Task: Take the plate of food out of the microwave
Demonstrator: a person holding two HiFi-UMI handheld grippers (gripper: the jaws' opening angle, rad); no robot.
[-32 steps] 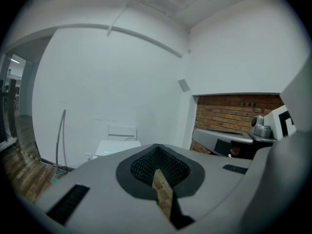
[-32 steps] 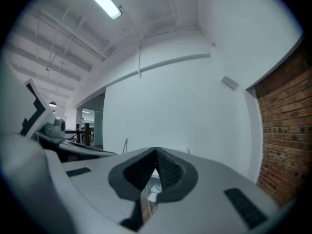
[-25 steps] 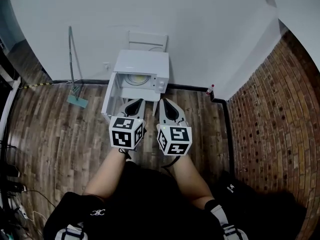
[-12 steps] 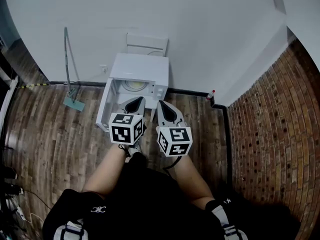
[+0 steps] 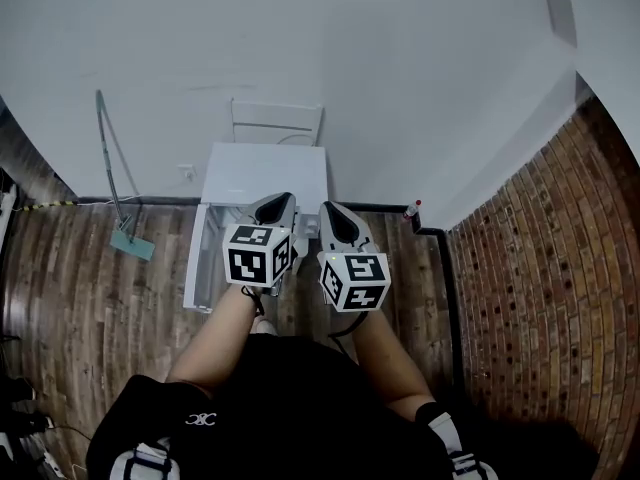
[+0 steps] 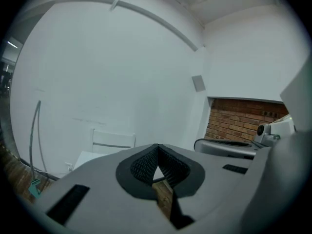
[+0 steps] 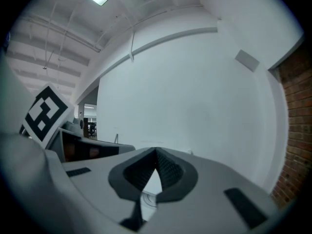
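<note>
A white microwave (image 5: 265, 173) stands on the wooden floor against the white wall, its door (image 5: 200, 258) swung open to the left. From above I see only its top; the inside and the plate are hidden in the head view. My left gripper (image 5: 280, 200) and right gripper (image 5: 335, 210) hover side by side over the microwave's front edge, both shut and empty. In the left gripper view the left gripper (image 6: 157, 146) has its pads touching at the tip, with the microwave's top (image 6: 90, 157) behind. The right gripper (image 7: 157, 151) points at the wall.
A white chair (image 5: 277, 123) stands behind the microwave against the wall. A green-headed mop (image 5: 128, 240) leans at the left. A small red-capped bottle (image 5: 408, 210) sits in the corner by the brick wall (image 5: 530, 288). The person's legs fill the lower view.
The head view has tilted, so the microwave's inside and the plate have slipped out of sight. Both grippers have risen to the microwave's front edge, still shut.
</note>
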